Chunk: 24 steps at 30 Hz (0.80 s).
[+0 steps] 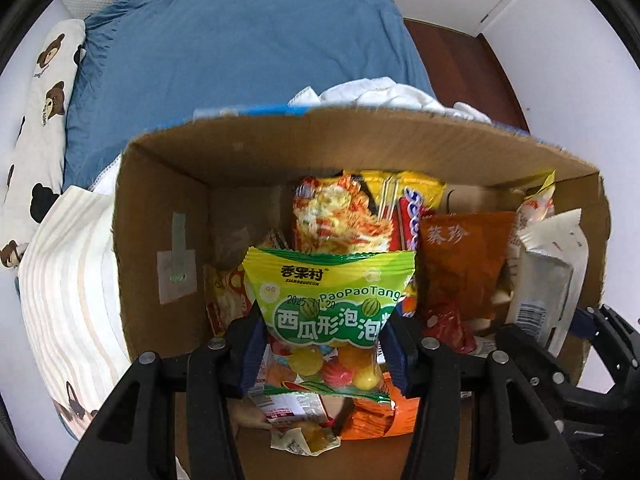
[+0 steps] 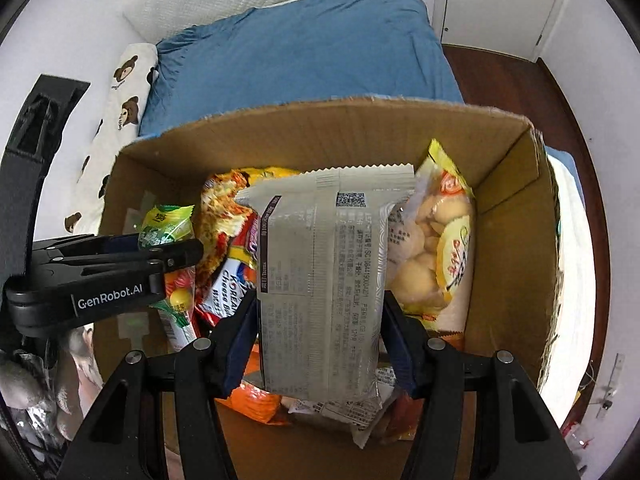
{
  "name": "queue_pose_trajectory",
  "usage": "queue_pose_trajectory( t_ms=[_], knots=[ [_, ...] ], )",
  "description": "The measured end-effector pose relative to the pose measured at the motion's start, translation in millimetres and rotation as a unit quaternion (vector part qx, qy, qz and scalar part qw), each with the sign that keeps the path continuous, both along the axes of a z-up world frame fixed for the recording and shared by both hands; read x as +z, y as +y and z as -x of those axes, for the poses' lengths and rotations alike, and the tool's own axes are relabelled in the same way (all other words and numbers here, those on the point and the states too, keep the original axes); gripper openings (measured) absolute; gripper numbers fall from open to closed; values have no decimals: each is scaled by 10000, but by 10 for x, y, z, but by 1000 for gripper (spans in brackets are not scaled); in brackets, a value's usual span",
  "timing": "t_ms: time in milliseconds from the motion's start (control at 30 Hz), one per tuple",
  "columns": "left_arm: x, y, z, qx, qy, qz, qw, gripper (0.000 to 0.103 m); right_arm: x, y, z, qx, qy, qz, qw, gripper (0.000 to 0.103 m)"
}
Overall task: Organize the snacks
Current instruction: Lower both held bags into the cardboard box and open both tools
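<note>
A brown cardboard box (image 1: 168, 216) holds several snack packets. My left gripper (image 1: 320, 344) is shut on a green and yellow bag of watermelon gum balls (image 1: 328, 312), held upright over the box's left part. My right gripper (image 2: 320, 332) is shut on a silver-grey snack packet (image 2: 320, 272), held upright over the box (image 2: 500, 184), back side facing the camera. The left gripper (image 2: 176, 252) with the green bag (image 2: 168, 224) shows at the left of the right wrist view. The silver packet (image 1: 548, 276) shows at the right in the left wrist view.
In the box lie an orange-red noodle bag (image 1: 336, 216), a brown-orange packet (image 1: 460, 256), an orange packet (image 1: 380, 412) and a yellow bag of round biscuits (image 2: 436, 240). The box stands by a bed with a blue duvet (image 1: 240, 52), a bear-print pillow (image 1: 44, 104) and a striped cushion (image 1: 68, 272).
</note>
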<state>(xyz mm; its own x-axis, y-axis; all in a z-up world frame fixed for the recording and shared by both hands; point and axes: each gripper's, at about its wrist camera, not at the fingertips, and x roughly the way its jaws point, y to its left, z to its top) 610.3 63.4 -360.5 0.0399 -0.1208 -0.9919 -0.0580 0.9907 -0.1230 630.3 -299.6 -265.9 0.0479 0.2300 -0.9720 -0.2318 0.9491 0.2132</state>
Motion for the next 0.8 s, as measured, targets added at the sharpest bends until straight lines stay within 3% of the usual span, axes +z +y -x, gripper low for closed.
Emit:
queue_pose_trajectory(
  t_ms=[167,233,300,333,633,800],
  knots=[
    [-88,-13,57,9,72,-69,9999,50,-120,-27,26,26,49,140,9999,63],
    [-89,3,69,58,55,17,10000,61,-166,-31,21,-21,151,179,9997,76],
    [-53,13,82,56,-20,7,10000,84,-189,-26,25,-64,212,233,9995,89],
    [-38,13,89,46,-56,20,10000,86,-181,-26,32,-71,201,262,9994,91],
    [107,31,254,-6,-281,109,9995,87,-126,-16,155,-129,84,288,9995,96],
    [231,22,422,64,-589,40,9982,87,64,-130,276,-192,-229,393,9988,98]
  ],
)
